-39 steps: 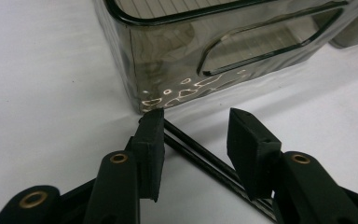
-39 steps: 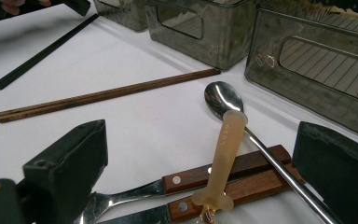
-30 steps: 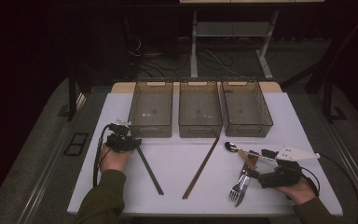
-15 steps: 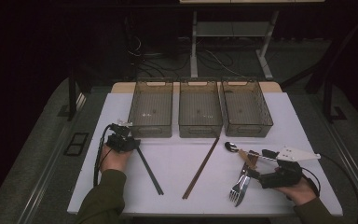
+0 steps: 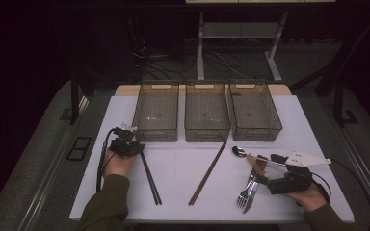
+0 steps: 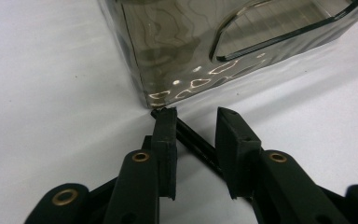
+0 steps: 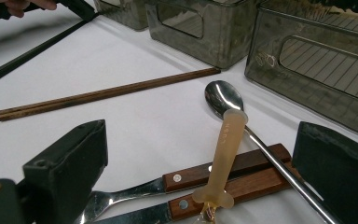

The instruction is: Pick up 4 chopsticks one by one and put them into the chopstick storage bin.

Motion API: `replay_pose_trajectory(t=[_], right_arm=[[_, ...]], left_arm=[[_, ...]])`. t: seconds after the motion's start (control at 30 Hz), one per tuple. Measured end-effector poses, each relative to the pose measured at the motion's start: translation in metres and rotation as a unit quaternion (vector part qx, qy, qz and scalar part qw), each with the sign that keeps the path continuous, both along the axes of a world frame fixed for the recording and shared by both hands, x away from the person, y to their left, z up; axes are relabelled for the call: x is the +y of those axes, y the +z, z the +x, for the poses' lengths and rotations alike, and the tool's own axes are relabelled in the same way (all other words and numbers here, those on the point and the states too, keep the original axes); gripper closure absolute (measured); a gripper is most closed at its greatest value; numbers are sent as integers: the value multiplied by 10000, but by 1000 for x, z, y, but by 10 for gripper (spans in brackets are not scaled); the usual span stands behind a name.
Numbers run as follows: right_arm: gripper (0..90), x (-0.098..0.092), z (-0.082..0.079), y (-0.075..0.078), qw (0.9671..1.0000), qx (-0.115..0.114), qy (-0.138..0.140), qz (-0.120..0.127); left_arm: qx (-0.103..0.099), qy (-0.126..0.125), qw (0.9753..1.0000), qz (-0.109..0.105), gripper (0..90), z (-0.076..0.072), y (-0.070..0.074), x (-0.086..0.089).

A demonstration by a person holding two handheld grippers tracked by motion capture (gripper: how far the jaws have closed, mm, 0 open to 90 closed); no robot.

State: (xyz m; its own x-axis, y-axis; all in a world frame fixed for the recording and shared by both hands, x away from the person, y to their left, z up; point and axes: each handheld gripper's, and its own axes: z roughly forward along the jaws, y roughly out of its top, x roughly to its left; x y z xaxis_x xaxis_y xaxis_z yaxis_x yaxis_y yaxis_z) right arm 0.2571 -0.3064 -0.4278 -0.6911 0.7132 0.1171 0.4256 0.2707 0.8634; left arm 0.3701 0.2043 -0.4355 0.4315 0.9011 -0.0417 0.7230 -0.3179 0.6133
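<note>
A pair of black chopsticks [image 5: 150,178] lies left of centre on the white table [image 5: 183,163]. My left gripper [image 5: 131,143] is at their far end, open, its jaws straddling the chopstick tips [image 6: 198,144] beside the left bin's corner [image 6: 144,93]. My right gripper [image 5: 261,172] is wide open over a cutlery pile. Between its jaws lie an amber translucent handle [image 7: 223,154], a metal spoon [image 7: 223,97] and two wood-handled forks [image 7: 242,172]. Brown chopsticks [image 5: 208,174] rest in the middle of the table.
Three smoky translucent bins [image 5: 207,113] stand side by side along the back of the table and look empty. A cable [image 5: 101,163] trails from the left gripper. Bare white table lies between the two chopstick pairs and at the far right.
</note>
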Motion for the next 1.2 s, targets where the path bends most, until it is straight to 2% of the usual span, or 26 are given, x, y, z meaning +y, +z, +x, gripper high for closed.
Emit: replay_pose_trajectory(t=[0.17, 0.73, 0.87, 1.0, 1.03, 1.2], right_arm=[[36, 0, 0, 0, 10000, 0, -4, 2], [36, 0, 0, 0, 10000, -4, 3, 2], [36, 0, 0, 0, 10000, -4, 3, 0], [37, 0, 0, 0, 10000, -4, 6, -4], [36, 0, 0, 0, 10000, -4, 5, -4], [36, 0, 0, 0, 10000, 1, 10, -4]], left_arm=[[2, -52, 10000, 37, 713, -1, 1, -1], [54, -480, 9988, 108, 774, -3, 1, -12], [47, -569, 9983, 152, 784, -3, 1, -15], [70, -696, 9975, 81, 791, -2, 1, -16], [91, -806, 9966, 107, 797, -2, 1, -18], [80, -911, 9958, 59, 807, -2, 0, -21]])
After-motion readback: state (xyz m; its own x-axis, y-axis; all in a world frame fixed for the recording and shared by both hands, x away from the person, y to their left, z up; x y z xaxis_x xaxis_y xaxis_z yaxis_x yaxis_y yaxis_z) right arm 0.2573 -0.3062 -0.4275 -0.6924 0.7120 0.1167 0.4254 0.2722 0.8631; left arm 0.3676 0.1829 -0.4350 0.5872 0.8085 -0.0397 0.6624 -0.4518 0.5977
